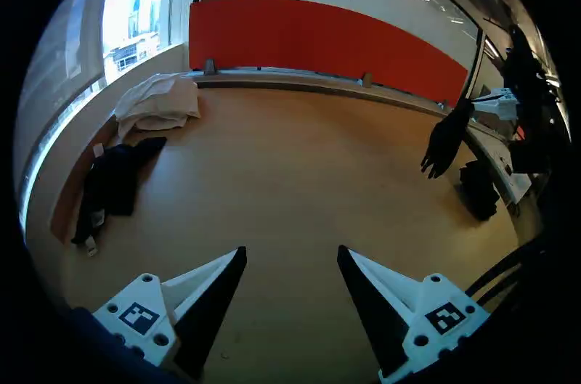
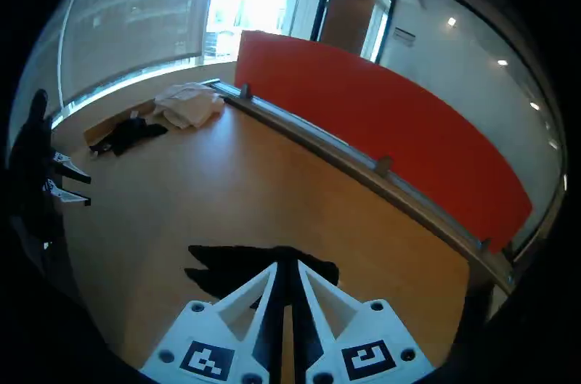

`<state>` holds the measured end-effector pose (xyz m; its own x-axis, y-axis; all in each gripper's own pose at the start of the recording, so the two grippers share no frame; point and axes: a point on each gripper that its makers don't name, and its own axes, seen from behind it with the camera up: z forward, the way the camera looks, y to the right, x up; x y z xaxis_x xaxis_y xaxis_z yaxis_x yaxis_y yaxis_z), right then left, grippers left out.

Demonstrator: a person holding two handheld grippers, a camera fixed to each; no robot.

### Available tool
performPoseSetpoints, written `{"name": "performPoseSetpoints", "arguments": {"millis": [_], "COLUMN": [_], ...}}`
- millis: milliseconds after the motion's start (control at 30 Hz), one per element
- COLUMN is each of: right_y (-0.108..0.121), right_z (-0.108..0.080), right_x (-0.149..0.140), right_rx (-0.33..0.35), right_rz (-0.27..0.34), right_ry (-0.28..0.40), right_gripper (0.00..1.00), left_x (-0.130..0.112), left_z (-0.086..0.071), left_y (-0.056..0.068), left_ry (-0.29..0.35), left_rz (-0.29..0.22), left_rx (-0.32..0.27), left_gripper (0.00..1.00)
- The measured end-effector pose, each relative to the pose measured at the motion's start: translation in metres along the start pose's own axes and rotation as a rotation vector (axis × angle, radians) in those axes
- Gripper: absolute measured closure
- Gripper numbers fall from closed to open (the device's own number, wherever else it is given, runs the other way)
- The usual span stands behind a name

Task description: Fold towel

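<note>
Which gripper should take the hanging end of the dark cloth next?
Left. The left gripper is open and holds nothing. The right gripper is shut on the dark cloth, which hangs from it above the table, so it probably cannot take a second grip.

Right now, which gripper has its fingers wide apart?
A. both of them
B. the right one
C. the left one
C: in the left gripper view the left gripper has its fingers spread wide over the table, while in the right gripper view the right gripper is closed on a black cloth.
</note>
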<state>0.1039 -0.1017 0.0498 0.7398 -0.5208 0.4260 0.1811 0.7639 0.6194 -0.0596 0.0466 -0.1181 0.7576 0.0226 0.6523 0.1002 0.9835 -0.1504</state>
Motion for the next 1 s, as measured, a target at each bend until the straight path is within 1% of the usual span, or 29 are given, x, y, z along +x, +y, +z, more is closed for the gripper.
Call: {"name": "performPoseSetpoints", "arguments": {"millis": [200,467,767,1000], "right_y": [0.039,0.086,0.129,0.154], "right_z": [-0.014,-0.033,-0.047,-0.056], "right_x": [-0.013,-0.033,-0.055,-0.072], "right_rx": [-0.05,-0.107,-0.154,-0.181], "right_rz": [0.018,0.044,0.054,0.069], "right_ry": [-0.006,-0.027,-0.059,-0.079], "right_gripper": [0.95,0.95,0.95,0.95], "left_x": [0.0,-0.001,0.0,0.002], "left_z": [0.003,0.008,0.012,0.014], "left_y": [0.005,0.013,0.023,0.03], "left_ry": [-0.009,-0.019,-0.028,-0.031], "left_rz": [0.014,0.017,0.031,0.042], "left_rx": [0.001,-0.001,-0.003,-0.005], "left_gripper": [0.07,0.07,0.07,0.07]}}
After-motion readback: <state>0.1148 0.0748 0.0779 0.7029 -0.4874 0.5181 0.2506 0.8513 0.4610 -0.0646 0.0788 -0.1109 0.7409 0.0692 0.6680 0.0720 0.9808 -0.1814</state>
